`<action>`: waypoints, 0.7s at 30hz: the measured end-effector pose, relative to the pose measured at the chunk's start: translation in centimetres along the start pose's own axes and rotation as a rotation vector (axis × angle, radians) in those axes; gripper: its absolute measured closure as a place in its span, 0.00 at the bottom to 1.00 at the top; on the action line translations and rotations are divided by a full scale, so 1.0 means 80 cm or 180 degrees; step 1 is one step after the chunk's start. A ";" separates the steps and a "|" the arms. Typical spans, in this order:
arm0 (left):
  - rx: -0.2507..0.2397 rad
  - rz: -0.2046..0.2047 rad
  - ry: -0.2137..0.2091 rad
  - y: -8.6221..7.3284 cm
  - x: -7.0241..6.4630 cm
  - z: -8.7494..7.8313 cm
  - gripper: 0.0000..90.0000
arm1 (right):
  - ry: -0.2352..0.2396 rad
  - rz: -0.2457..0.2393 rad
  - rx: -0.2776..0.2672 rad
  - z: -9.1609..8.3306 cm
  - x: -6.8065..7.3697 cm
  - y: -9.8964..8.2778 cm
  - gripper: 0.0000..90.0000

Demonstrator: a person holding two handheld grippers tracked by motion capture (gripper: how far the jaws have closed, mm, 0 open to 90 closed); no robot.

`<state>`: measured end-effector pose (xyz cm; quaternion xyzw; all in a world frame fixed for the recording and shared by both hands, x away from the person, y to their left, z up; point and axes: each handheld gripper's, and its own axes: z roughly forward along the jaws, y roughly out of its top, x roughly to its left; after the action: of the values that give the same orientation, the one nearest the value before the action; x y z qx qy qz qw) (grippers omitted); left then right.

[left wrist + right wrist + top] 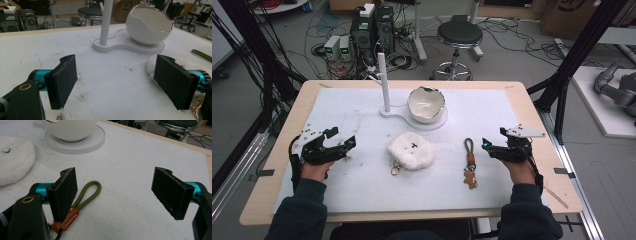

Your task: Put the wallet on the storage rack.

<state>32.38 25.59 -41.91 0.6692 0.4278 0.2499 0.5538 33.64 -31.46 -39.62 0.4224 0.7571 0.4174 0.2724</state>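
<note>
Resting on the white mat of the desk (522,100), both tools sit idle with nothing between their jaws: the left hand-held gripper (343,142) has its jaws wide apart and so does the right hand-held gripper (488,145). Nearest the right one lies the keychain (469,163), an olive cord loop (90,192) joined by a tan leather tab (67,218) to a small brown charm (a bear, as far as the high view lets me tell). It looks light and floppy; the cord should bend and swing when lifted, while the stitched tab is flatter and firmer, so the tab or the cord just above it seems the best place to pinch. In the right gripper view the loop lies just beside the left-hand jaw, partly behind it, not between the two pads, so the tool would need to shift sideways before closing. The fluffy white pouch (411,151) sits near the middle of the mat, between the two tools, with a gold clasp (396,169) at its near edge; it should be soft and squashy, easy to grip anywhere but liable to compress. In the left gripper view its edge peeks out behind the right-hand jaw. Beyond stand the eggshell bowl (426,104) and post (384,82) on their stand, probably fragile.
</note>
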 end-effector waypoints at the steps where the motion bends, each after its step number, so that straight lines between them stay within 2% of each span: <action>1: -0.0006 -0.0004 0.0013 0.000 -0.001 0.000 0.21 | 0.0000 0.0000 0.0000 0.000 0.000 0.000 0.23; 4: -0.0033 -0.0013 0.0022 0.001 -0.001 0.001 0.21 | 0.0005 -0.0003 -0.0009 0.000 0.000 -0.001 0.24; 14: 0.0051 -0.0032 -0.0027 -0.001 -0.004 0.010 0.22 | 0.0025 0.0057 -0.0009 -0.001 -0.003 -0.005 0.24; 18: 0.0085 -0.0054 -0.0117 -0.001 -0.009 0.015 0.24 | 0.0016 0.0057 -0.0007 -0.002 -0.002 -0.005 0.24; 21: 0.0161 -0.0092 -0.0249 -0.001 -0.017 0.026 0.25 | 0.0021 0.0053 -0.0011 -0.004 -0.001 -0.005 0.24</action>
<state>33.32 23.34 -42.36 0.6860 0.4216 0.2046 0.5565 33.28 -31.75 -39.84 0.4268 0.7537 0.4224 0.2671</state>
